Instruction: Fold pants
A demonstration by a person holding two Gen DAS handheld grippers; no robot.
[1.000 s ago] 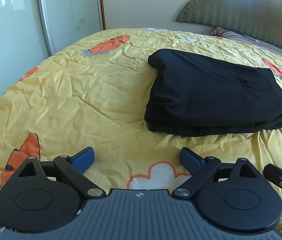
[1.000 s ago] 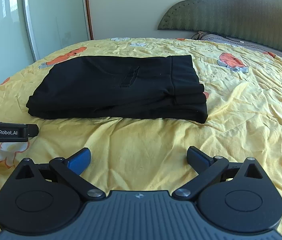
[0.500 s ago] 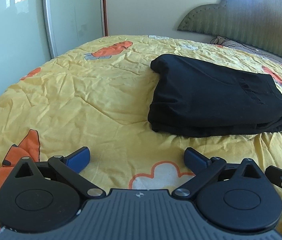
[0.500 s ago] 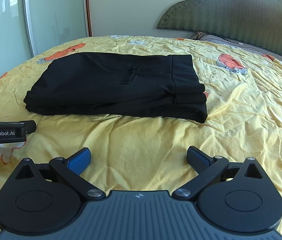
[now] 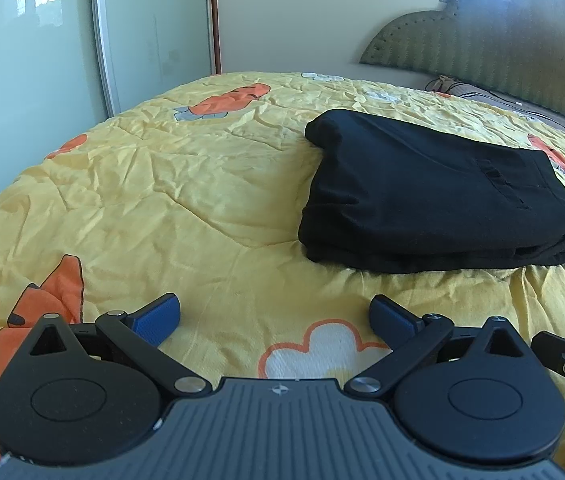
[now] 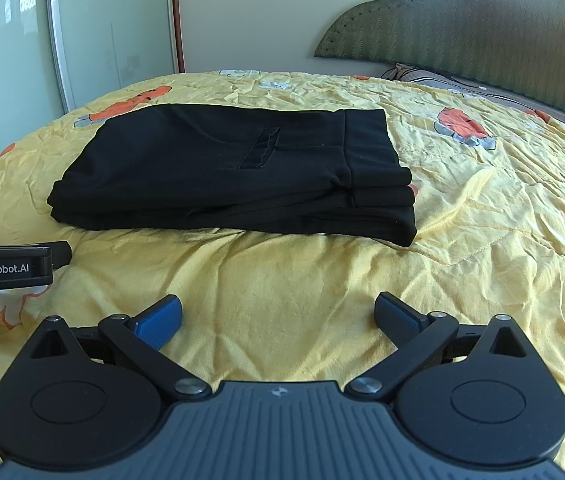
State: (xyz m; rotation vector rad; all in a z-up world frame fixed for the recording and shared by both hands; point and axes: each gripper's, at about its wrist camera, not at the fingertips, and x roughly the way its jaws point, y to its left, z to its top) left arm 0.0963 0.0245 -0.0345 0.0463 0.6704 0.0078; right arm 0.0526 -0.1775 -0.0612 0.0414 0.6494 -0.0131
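Right wrist view shows the black pants (image 6: 234,172) lying on the yellow quilt (image 6: 482,216) as a neat rectangular stack, waistband end to the right, pocket slit facing up, several layers visible along the near edge. To my eye the folding is finished and this is the stand-off at the end. The right gripper (image 6: 278,316) hangs over bare quilt, well short of the stack, its blue pads spread wide with nothing between them. In the left wrist view the left gripper (image 5: 274,316) is just as wide and just as empty, the pants (image 5: 434,192) ahead and off to its right. If anything is left, I'd guess it's only a light press to square the near edge; otherwise both tools simply draw clear. Counting up: one pair of pants, two grippers, one quilt — and one green headboard (image 6: 482,32) at the far end of the bed.
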